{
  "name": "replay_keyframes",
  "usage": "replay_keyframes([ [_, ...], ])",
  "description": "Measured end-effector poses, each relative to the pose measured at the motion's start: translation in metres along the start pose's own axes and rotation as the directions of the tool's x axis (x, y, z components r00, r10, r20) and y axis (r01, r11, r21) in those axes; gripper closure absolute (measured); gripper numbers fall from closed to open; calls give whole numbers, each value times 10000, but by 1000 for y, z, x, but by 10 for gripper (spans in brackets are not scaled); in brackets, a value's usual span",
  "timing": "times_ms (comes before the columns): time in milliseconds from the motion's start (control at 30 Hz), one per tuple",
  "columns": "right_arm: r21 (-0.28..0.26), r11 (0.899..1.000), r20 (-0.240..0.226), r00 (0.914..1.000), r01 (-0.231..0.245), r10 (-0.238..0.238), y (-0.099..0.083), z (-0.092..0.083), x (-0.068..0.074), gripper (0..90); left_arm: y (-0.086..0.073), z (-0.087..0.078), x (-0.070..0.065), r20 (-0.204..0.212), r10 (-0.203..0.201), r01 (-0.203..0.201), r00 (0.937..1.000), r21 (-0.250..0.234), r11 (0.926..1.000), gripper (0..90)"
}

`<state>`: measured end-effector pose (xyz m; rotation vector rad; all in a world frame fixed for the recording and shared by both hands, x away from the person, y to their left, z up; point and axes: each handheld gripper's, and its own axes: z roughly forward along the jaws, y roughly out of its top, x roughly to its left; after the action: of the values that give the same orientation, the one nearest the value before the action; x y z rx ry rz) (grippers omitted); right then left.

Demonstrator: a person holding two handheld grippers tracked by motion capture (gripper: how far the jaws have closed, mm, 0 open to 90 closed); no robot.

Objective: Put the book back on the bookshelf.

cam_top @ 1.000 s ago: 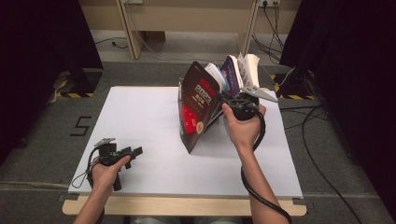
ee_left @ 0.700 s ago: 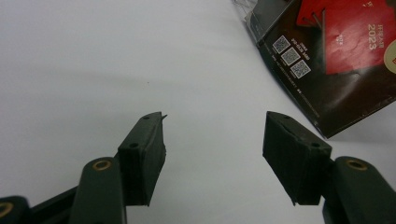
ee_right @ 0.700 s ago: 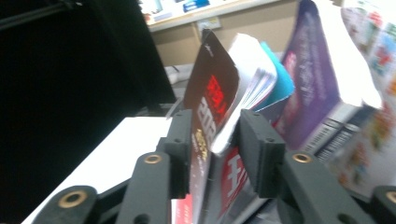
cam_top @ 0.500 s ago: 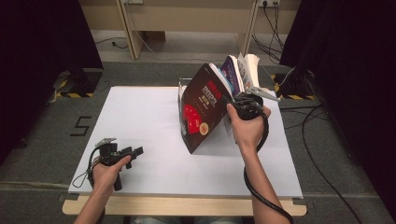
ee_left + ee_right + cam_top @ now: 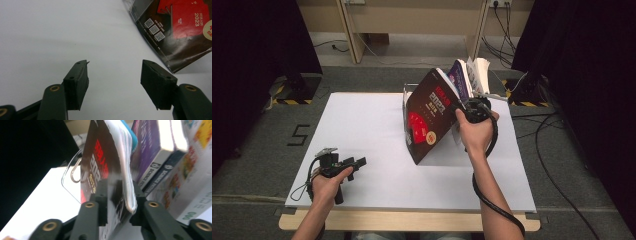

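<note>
A dark book (image 5: 429, 120) with red cover art leans out of a row of books, its lower corner on the white table (image 5: 362, 125). My right gripper (image 5: 460, 113) holds it by the page edge. In the right gripper view the jaws (image 5: 117, 192) have just been closing, and their pads now press on both sides of the dark book (image 5: 100, 170). My left gripper (image 5: 357, 164) rests on the table at the near left, open, with nothing between its pads (image 5: 113, 75). The book's lower corner (image 5: 180, 30) lies beyond it.
Behind the dark book stand a purple book (image 5: 460, 77) and a white one (image 5: 479, 70), held by a clear bookend (image 5: 72, 175). Cables (image 5: 557, 130) run over the floor to the right. Dark curtains flank the table.
The dark book has tilted farther out of the row, and the right hand has come slightly nearer and lower with it. The left hand has kept still.
</note>
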<state>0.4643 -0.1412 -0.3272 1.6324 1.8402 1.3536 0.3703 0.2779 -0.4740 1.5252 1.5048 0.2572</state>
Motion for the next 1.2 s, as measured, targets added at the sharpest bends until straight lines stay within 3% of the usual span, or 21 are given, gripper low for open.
replay_keyframes([
  [167, 199, 9996, -210, 9996, -185, 189, 4, 1, 3, 863, 0, 0, 0, -11, -11, 11, 10000, -1, 10000, 384],
  [367, -532, 9973, -521, 9972, 512, -540, 6, -7, 20, 870, 0, 0, 0, 0, -11, 11, 10000, -14, 10000, 385],
  [533, -1450, 9804, -662, 9874, 1333, -1441, 10, -17, 41, 871, 0, 0, -1, 36, 17, -17, 10000, 4, 10000, 385],
  [667, -1834, 9670, -590, 9800, 1766, -1902, 14, -17, 54, 871, 1, -1, 0, 20, 8, -8, 10000, -40, 10000, 385],
  [833, -2031, 9526, -487, 9693, 2265, -2409, 23, -10, 67, 871, 0, 0, 0, 43, -11, 11, 10000, -25, 10000, 385],
  [1200, -2152, 9388, -250, 9595, 2690, -2807, 42, 11, 84, 871, 1, -1, 2, 54, -32, 33, 10000, -80, 10000, 385],
])
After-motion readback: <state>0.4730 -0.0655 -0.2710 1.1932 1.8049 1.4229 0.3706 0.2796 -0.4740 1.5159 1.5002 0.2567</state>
